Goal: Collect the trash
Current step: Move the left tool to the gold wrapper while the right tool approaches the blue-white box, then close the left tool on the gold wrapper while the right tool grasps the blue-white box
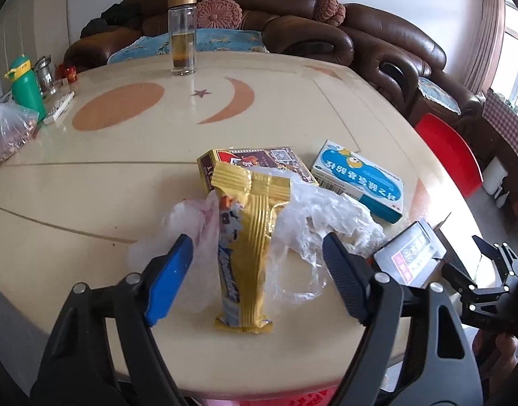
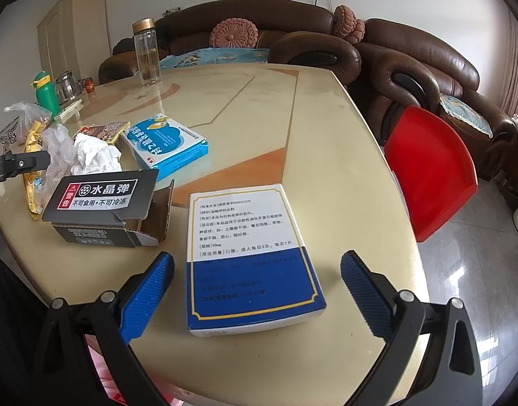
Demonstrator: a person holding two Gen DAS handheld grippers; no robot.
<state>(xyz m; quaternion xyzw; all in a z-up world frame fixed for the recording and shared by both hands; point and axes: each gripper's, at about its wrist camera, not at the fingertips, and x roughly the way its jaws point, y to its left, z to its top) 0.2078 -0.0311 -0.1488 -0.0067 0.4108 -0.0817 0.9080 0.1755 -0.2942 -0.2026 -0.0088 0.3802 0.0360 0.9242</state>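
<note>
The left claw (image 1: 257,264) stands open astride the gold snack wrapper (image 1: 249,233), lower centre on the counter (image 1: 89,182), seemingly not yet pressing it. The right claw (image 2: 257,291) gapes around the blue-and-white medicine box (image 2: 249,257), lower centre. Next: close both, lift.

Soft daylight, fairly bright, entering from a window (image 1: 516,67) far right of the hand-held gripper (image 1: 257,264). Pale sheen on the worktop (image 1: 191,108) ahead; glossy floor (image 2: 479,237) reflects light. Shadows faint. Strong fisheye bending, dark vignette at corners. Centre sharp, rims slightly soft.
</note>
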